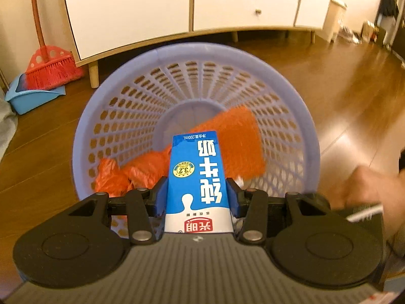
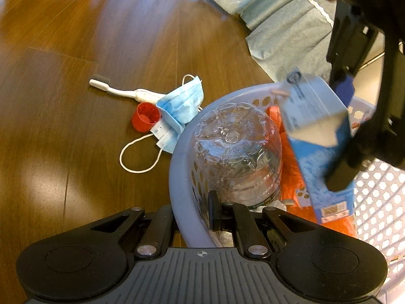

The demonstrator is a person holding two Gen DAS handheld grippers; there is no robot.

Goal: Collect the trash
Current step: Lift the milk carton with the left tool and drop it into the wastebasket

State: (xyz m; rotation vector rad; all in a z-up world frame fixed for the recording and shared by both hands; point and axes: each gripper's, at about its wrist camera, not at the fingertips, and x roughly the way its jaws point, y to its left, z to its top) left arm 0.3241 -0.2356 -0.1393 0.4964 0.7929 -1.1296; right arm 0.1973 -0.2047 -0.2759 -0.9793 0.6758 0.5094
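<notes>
My left gripper (image 1: 197, 192) is shut on a blue and white milk carton (image 1: 197, 177), held just over the mouth of a lavender mesh basket (image 1: 177, 58). An orange plastic bag (image 1: 227, 141) lies inside the basket. In the right wrist view the same carton (image 2: 316, 131) hangs over the basket (image 2: 182, 167), next to a clear plastic bottle (image 2: 235, 152) resting inside. My right gripper (image 2: 189, 215) is shut on the basket's rim, one finger outside and one inside. On the floor beside the basket lie a white toothbrush (image 2: 119, 91), a blue face mask (image 2: 179, 109) and a red cap (image 2: 145, 120).
A red broom (image 1: 50, 68) and blue dustpan (image 1: 30, 96) stand by a white cabinet (image 1: 126, 12) on wooden legs. A white bin (image 1: 334, 17) sits further right. Blue-grey cloth (image 2: 286, 30) lies behind the basket. A hand (image 1: 364, 185) is at the right edge.
</notes>
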